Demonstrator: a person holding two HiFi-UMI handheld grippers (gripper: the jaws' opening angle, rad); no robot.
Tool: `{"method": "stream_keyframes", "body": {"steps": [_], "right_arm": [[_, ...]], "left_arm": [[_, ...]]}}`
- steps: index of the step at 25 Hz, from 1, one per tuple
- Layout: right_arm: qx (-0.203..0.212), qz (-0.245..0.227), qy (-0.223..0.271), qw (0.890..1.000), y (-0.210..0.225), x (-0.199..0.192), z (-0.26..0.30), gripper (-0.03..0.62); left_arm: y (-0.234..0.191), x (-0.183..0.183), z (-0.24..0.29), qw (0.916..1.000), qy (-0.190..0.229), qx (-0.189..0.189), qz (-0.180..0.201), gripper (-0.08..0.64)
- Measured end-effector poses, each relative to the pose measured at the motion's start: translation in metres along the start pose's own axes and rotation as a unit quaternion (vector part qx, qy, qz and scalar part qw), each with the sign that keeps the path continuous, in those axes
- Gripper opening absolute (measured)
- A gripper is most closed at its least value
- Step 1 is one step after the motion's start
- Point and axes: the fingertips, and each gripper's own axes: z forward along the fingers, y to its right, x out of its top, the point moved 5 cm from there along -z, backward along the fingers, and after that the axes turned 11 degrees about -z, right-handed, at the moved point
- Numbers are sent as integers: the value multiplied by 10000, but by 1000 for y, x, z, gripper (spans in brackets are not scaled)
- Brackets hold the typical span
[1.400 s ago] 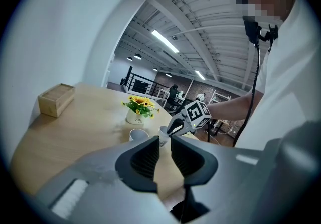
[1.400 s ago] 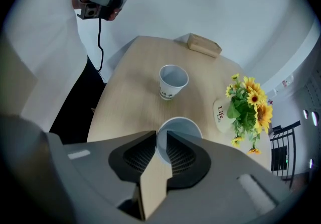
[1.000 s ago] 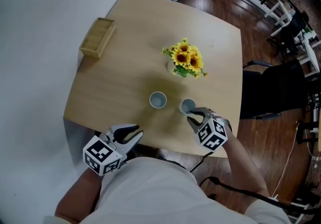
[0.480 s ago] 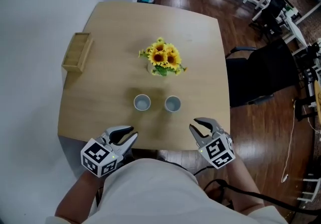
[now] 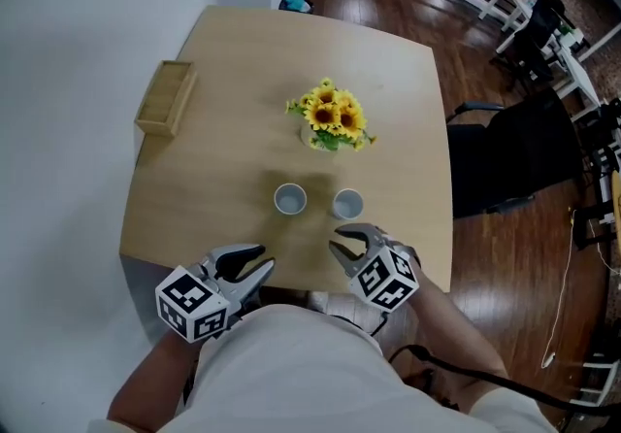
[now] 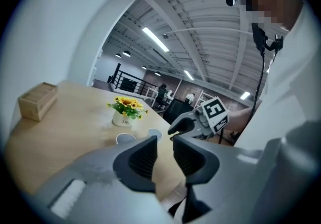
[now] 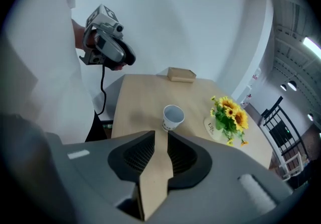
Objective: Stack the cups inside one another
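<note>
Two pale paper cups stand upright, side by side and apart, on the wooden table (image 5: 233,149): the left cup (image 5: 289,198) and the right cup (image 5: 347,203). My right gripper (image 5: 338,239) hovers just short of the right cup near the table's front edge, open, with nothing between its fingers. The right gripper view shows one cup (image 7: 172,117) ahead of the right gripper (image 7: 160,135). My left gripper (image 5: 264,257) is open and empty over the front edge, left of the cups. In the left gripper view, both cups (image 6: 125,138) (image 6: 154,133) lie beyond the left gripper (image 6: 164,140).
A vase of sunflowers (image 5: 333,120) stands just behind the cups. A small wooden box (image 5: 166,98) sits at the table's left edge. A white wall runs along the left. A dark chair (image 5: 505,159) stands right of the table on the wooden floor.
My right gripper pulled back from the right cup to the table's front edge, then moved left, ending just short of that cup. The left gripper barely moved. Both cups stayed put.
</note>
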Motion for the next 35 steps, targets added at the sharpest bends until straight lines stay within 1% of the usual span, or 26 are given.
{"method": "stream_keyframes", "body": {"steps": [4,8,11,14,17,20,22,23,28,35], "right_arm": [[268,-210,-89,9994,7,19,43,91],[397,-679,-349,9963,13,35,79,93],[518,-1049,-629,9911,15,42,102,94],[694,-1408,-942,9831,14,44,122,94],[852,-1571,-1184,9768,12,44,136,92],[908,-1611,-1331,9737,11,41,143,78],[885,-1564,-1362,9742,10,40,146,32],[854,-1545,-1364,9748,11,40,148,25],[652,-1431,-1243,9797,15,50,134,23],[385,-1228,-906,9875,28,70,76,23]], "left_arm": [[-5,2,-18,9999,137,61,-70,109],[-12,0,-36,9997,184,108,-121,109],[-19,-2,-49,9995,217,166,-172,109],[-27,-5,-62,9991,260,233,-248,109],[-35,-11,-72,9987,263,291,-335,109],[-39,-16,-81,9984,236,318,-408,109],[-44,-19,-85,9983,211,320,-435,109],[-47,-20,-87,9983,199,320,-444,109],[-53,-17,-87,9986,146,231,-453,109],[-48,-7,-63,9994,28,-109,-320,109]]}}
